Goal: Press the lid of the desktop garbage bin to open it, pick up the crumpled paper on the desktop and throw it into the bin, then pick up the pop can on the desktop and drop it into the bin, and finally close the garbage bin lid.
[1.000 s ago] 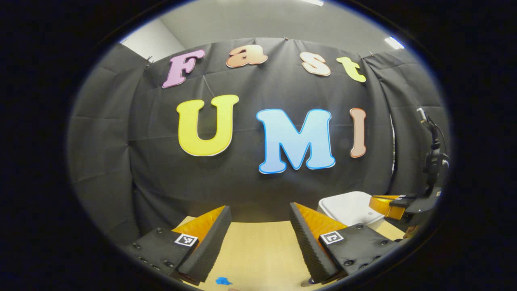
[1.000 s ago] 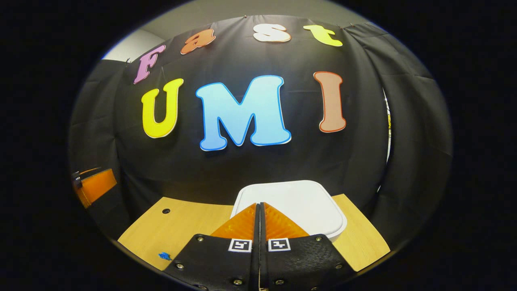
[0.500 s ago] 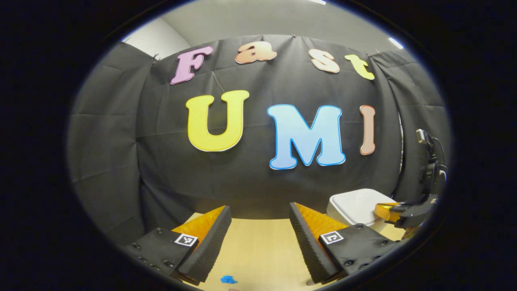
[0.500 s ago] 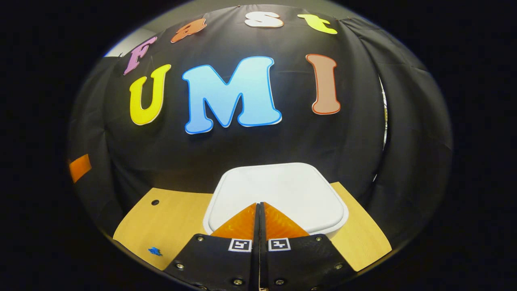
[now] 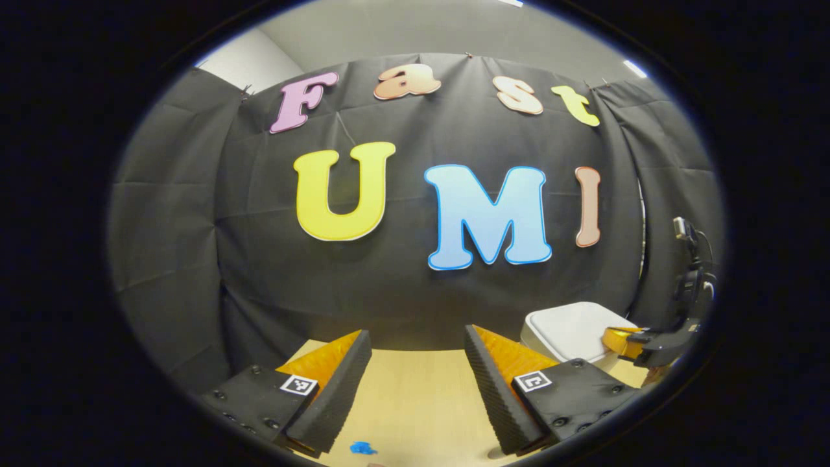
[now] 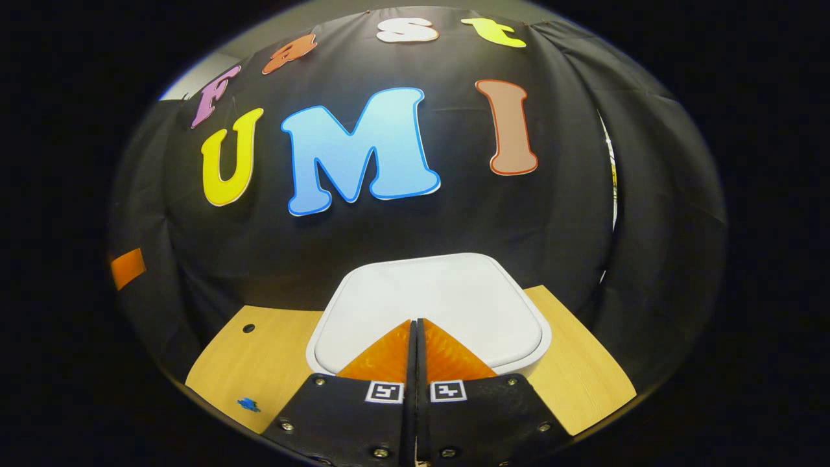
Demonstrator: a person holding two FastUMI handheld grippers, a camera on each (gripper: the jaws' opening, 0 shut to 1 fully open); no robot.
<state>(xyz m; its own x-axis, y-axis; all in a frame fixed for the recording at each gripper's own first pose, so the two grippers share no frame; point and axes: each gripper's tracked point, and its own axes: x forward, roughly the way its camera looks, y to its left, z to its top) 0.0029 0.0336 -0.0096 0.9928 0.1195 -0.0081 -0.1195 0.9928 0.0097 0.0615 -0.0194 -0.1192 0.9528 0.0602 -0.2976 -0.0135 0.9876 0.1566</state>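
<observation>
- The garbage bin (image 6: 428, 311) stood on the wooden surface (image 6: 259, 370), close to the black cloth wall behind it.
- The white lid (image 6: 454, 292) lay flat on top of the bin and was down.
- In the right gripper view, the right tongs (image 6: 415, 322) were pressed together, with no gap and nothing between them.
- The tips of the right tongs were over the near edge of the lid. I could not tell if they touched it.
- In the left gripper view, the bin (image 5: 570, 331) was far off to the right side, by the wall.
- In that view, the right tongs (image 5: 616, 338) showed at the right side of the bin, over its lid.
- The left tongs (image 5: 416, 342) were spread wide apart and pinched nothing.
- The left tongs were well apart from the bin, over a bare part of the surface (image 5: 415, 402).
- A small blue mark (image 5: 362, 447) was on the surface, far from the bin and near the left tongs.
- In the right gripper view, the same blue mark (image 6: 248, 405) sat on the surface to the left of the bin.
- A small dark hole (image 6: 248, 328) was in the surface, also to the left of the bin and nearer the wall.
</observation>
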